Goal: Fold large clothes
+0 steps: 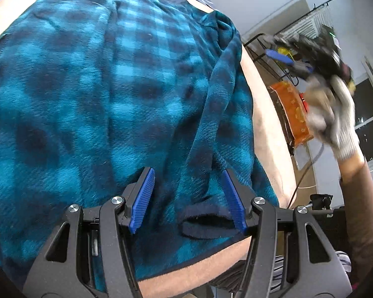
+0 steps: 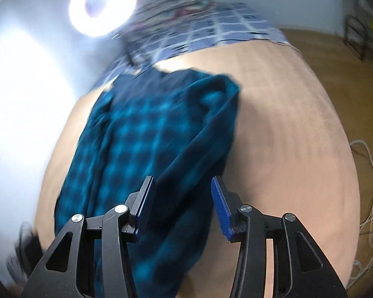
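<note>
A large teal-and-navy checked fleece garment [image 1: 112,87] lies spread on a tan bed surface [image 1: 266,114]. A sleeve [image 1: 211,114] runs down it to a dark cuff [image 1: 206,223] near the front edge. My left gripper [image 1: 186,188] is open just above the cloth, its blue pads either side of the sleeve end and cuff. In the right wrist view, which is blurred, the garment [image 2: 146,134] lies lengthwise on the tan surface [image 2: 286,124]. My right gripper [image 2: 181,198] is open and empty above the garment's near right edge. The right gripper also shows held high by a gloved hand in the left wrist view [image 1: 318,57].
A blue-and-white checked bedcover [image 2: 211,32] lies at the far end of the bed. A bright ring light [image 2: 102,5] shines at the upper left. A black rack [image 1: 273,49] with an orange item [image 1: 293,109] stands right of the bed. White cables [image 2: 370,198] lie on the wooden floor.
</note>
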